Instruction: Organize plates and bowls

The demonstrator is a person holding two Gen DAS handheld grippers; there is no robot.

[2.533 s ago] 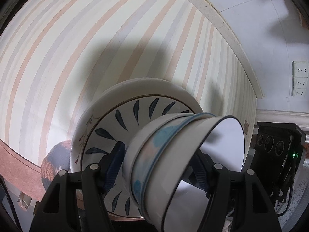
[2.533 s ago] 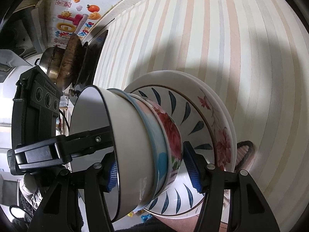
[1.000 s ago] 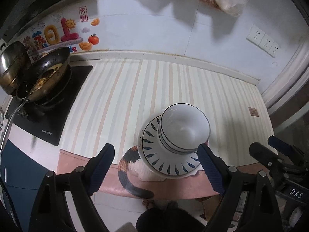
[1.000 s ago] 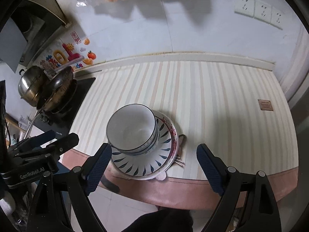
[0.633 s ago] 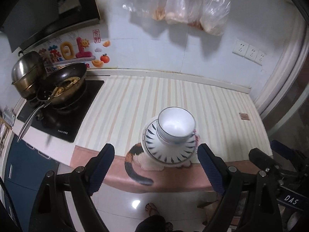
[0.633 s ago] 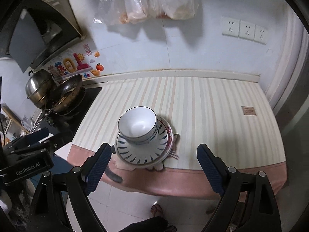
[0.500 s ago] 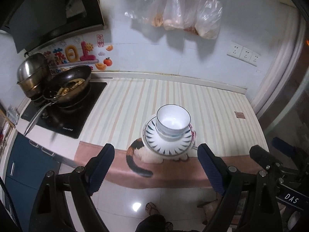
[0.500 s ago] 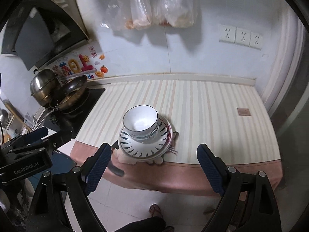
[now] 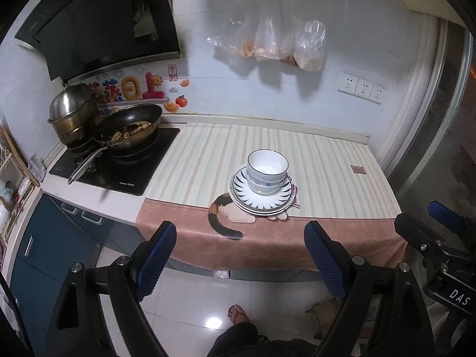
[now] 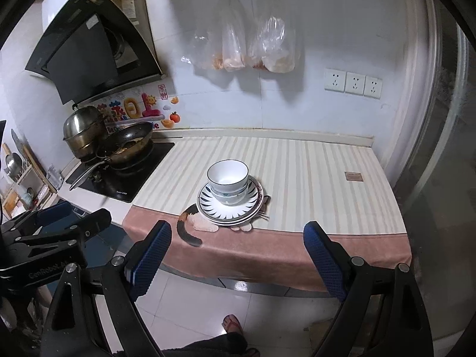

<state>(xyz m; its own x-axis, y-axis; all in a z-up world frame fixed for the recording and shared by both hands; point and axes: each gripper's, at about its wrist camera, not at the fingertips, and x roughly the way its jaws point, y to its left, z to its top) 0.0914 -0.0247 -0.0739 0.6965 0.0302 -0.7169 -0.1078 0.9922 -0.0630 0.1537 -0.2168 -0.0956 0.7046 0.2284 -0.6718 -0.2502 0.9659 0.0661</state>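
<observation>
A stack of white bowls with blue rims [image 9: 267,172] [image 10: 228,181] sits on a stack of plates [image 9: 261,200] [image 10: 229,208]; the top plate has a blue leaf pattern. The pile stands near the front edge of the striped counter [image 9: 327,178] [image 10: 312,184]. My left gripper [image 9: 239,255] is open and empty, held well back from the counter above the floor. My right gripper [image 10: 236,253] is open and empty too, also well back. Each gripper shows at the edge of the other's view [image 9: 437,238] [image 10: 53,238].
A black cooktop [image 9: 119,166] at the left holds a frying pan [image 9: 131,128] and a steel pot [image 9: 71,110]. A range hood [image 9: 98,20] hangs above it. Plastic bags [image 9: 279,41] hang on the wall. A pink cloth with a cat print [image 9: 267,238] drapes the counter's front edge.
Both grippers let go of the bowl stack and pulled far back from the counter, open. The bowls and plates stayed in place near the front edge.
</observation>
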